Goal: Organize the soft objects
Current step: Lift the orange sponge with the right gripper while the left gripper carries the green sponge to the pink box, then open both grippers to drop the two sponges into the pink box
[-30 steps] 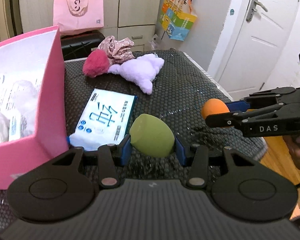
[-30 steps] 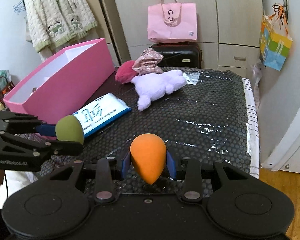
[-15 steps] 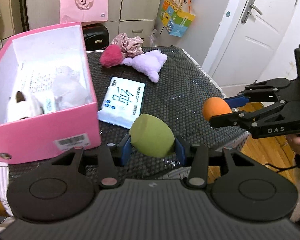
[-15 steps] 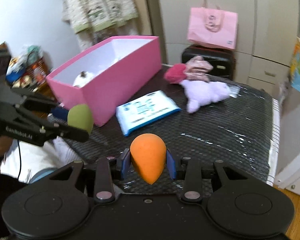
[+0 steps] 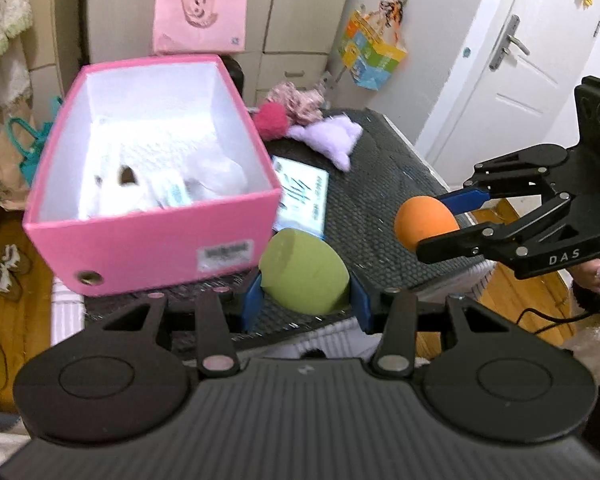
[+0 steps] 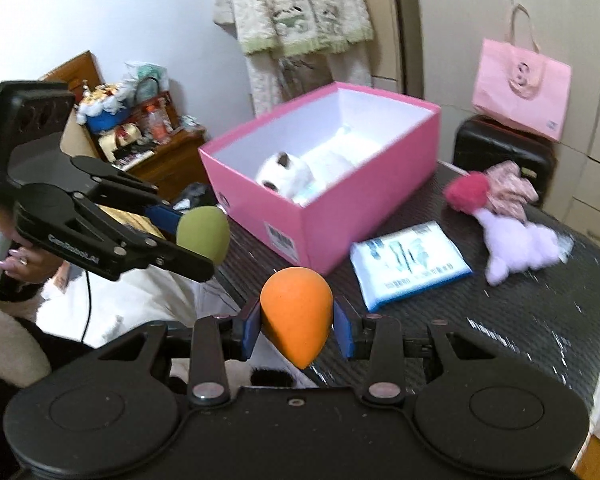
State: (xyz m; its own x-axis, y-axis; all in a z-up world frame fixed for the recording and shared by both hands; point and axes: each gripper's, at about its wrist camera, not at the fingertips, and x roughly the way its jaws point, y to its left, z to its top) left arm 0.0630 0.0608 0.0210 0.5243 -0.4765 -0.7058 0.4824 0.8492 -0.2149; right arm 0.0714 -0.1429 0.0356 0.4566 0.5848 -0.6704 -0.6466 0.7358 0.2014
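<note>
My left gripper [image 5: 304, 296] is shut on a green egg-shaped sponge [image 5: 304, 270], in the air near the front corner of the pink box [image 5: 156, 240]. The right gripper [image 6: 296, 324] is shut on an orange egg-shaped sponge [image 6: 296, 312]; it shows in the left wrist view as the right gripper [image 5: 436, 228] to the right of the green sponge. In the right wrist view the left gripper [image 6: 196, 236] holds the green sponge [image 6: 203, 232] left of the pink box [image 6: 364, 208]. White soft things [image 5: 156, 184] lie inside the box.
On the black honeycomb table top [image 6: 520, 320] lie a blue-and-white wipes pack [image 6: 410, 268], a purple plush [image 6: 520, 248], a red pompom [image 6: 466, 192] and a pink patterned scrunchie [image 6: 508, 188]. A pink bag [image 6: 520, 88] stands on a black case behind. A person's hand [image 6: 16, 260] grips the left handle.
Both grippers have risen and pulled back toward the table's near edge with their sponges. The pink box's inside now shows from above. The right wrist view has swung left.
</note>
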